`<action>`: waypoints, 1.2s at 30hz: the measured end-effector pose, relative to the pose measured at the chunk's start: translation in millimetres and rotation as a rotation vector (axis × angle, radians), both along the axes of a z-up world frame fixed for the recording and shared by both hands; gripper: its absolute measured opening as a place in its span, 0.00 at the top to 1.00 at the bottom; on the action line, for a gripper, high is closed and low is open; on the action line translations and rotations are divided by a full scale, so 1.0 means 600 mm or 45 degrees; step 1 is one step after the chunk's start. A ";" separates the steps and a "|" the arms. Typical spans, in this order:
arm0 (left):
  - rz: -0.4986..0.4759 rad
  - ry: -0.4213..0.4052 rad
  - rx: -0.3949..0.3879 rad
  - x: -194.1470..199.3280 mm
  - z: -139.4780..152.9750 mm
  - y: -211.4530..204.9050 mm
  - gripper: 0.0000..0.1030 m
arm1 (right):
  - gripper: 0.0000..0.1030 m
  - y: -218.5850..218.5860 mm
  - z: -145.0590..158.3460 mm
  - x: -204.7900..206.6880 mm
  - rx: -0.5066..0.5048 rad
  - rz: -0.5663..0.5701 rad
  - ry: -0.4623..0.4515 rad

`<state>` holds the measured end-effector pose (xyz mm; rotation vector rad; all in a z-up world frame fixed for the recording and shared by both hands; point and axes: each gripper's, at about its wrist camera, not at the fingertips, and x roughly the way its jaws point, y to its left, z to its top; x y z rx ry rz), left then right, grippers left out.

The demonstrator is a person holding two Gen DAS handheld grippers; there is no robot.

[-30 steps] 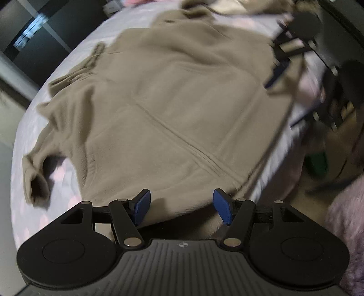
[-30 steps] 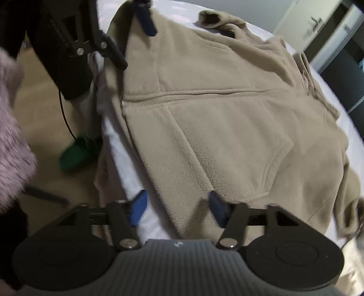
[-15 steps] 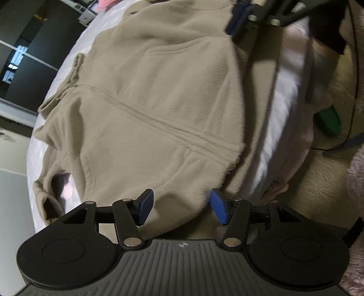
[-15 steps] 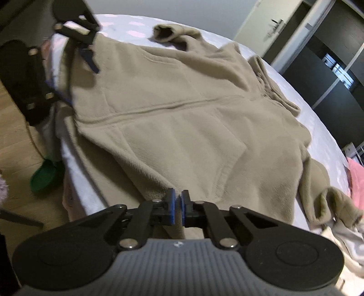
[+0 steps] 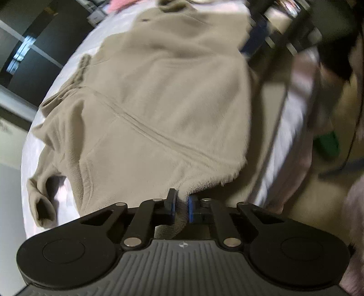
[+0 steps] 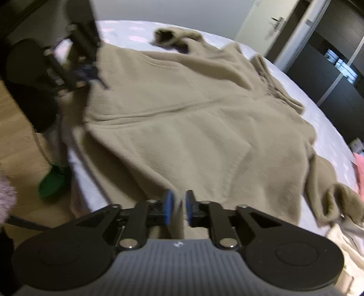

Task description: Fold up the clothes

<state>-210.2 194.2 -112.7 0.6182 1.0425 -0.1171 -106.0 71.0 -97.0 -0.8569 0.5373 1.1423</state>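
Motion blur smears the far edges. One beige fleece zip jacket (image 5: pixel 173 95) lies on the white bed (image 6: pixel 323 127); left tongs (image 5: pixel 181 206) and right tongs (image 6: pixel 177 208) each pinch its hem.

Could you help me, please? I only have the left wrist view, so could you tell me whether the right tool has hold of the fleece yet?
Observer: Yes, the right tool is shut on the hem of the beige fleece jacket.
Operator: Thank you. What lies beyond the far sleeve on that side?
Observer: A pink garment sits on the bed past the sleeve cuff.
Operator: And is anything behind the bed?
Observer: A white door with a handle stands there.
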 end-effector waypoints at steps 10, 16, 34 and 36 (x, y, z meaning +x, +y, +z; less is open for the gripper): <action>0.217 -0.234 -0.410 0.014 0.088 0.055 0.95 | 0.65 0.021 -0.033 -0.033 -0.114 0.125 -0.109; 0.183 -0.282 -0.501 0.009 0.110 0.052 0.96 | 0.92 0.001 0.002 0.003 -0.058 -0.060 -0.179; 0.045 0.127 -0.461 0.045 0.021 -0.017 0.96 | 0.93 -0.034 -0.009 0.043 -0.349 -0.112 -0.045; 0.069 0.166 -0.456 0.051 0.007 -0.016 0.95 | 0.93 -0.026 -0.023 0.048 -0.376 -0.103 -0.015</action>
